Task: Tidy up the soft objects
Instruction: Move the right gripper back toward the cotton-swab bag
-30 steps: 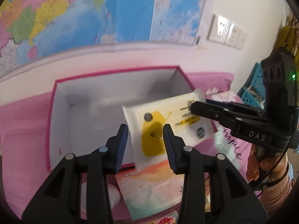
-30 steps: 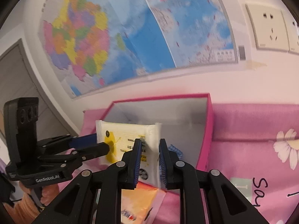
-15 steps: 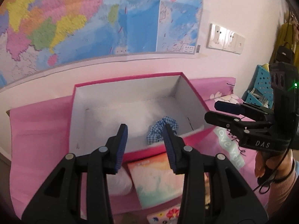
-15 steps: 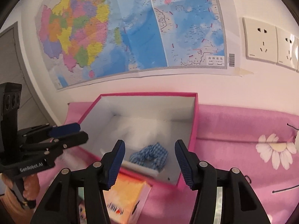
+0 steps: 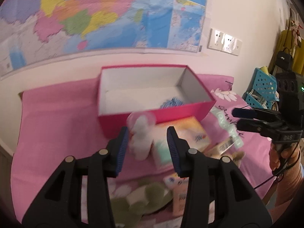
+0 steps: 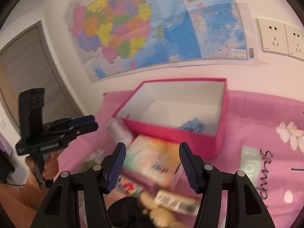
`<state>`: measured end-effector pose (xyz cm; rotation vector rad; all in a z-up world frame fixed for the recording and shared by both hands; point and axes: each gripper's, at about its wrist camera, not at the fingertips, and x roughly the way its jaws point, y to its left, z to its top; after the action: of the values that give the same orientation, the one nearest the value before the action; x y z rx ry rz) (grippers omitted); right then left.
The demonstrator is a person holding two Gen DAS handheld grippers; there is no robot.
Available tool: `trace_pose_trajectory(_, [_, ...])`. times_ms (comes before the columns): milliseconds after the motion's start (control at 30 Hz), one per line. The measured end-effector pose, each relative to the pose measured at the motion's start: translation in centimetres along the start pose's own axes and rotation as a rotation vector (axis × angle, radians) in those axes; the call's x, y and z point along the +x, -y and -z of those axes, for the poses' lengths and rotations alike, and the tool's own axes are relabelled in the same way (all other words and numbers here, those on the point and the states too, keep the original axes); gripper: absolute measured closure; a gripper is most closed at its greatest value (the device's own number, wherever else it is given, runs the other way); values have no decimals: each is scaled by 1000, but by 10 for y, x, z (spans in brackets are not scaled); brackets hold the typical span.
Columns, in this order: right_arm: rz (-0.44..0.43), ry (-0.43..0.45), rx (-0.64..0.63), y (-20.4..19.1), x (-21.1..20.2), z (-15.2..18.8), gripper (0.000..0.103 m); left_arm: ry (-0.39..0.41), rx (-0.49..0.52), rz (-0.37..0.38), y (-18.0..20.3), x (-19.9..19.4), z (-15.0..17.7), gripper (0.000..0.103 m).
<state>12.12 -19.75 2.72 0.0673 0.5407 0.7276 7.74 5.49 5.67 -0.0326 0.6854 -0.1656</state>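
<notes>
A pink box (image 5: 190,110) with a white inside stands open on the pink cloth; a blue checked scrunchie (image 5: 171,102) lies in it, also seen in the right wrist view (image 6: 191,126). In front of the box lie a white soft roll (image 5: 141,138), a colourful tissue pack (image 5: 182,134), a green plush (image 5: 144,197) and a beige plush (image 6: 161,210). My left gripper (image 5: 147,148) is open and empty above the white roll. My right gripper (image 6: 152,166) is open and empty above the tissue pack (image 6: 153,163).
A map and wall sockets (image 5: 224,41) hang on the wall behind the box. Blue baskets (image 5: 262,87) stand at the right. A door (image 6: 28,72) is at the left. Small packets (image 6: 176,201) lie among the plush toys.
The white wipes pack my right gripper held has been let go and is out of sight. Both grippers have pulled back from the box and now hang over the items in front of it.
</notes>
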Motion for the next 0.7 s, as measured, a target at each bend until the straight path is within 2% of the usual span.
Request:
trace_pose_trajectory(233, [-109, -65, -20, -27, -1, 39, 44, -25, -34, 7, -17, -22, 43, 59])
trace_pose_trajectory(400, [-189, -156, 7, -36, 1, 74, 44, -74, -5, 63, -9, -35, 83, 59])
trace_pose_trajectory(533, [-217, -232, 16, -45, -4, 107, 44, -130, 25, 126, 3, -43, 114, 59])
trace_pose_trajectory(700, [-215, -311, 37, -54, -1, 137, 44, -208, 42, 133, 12, -40, 139, 59])
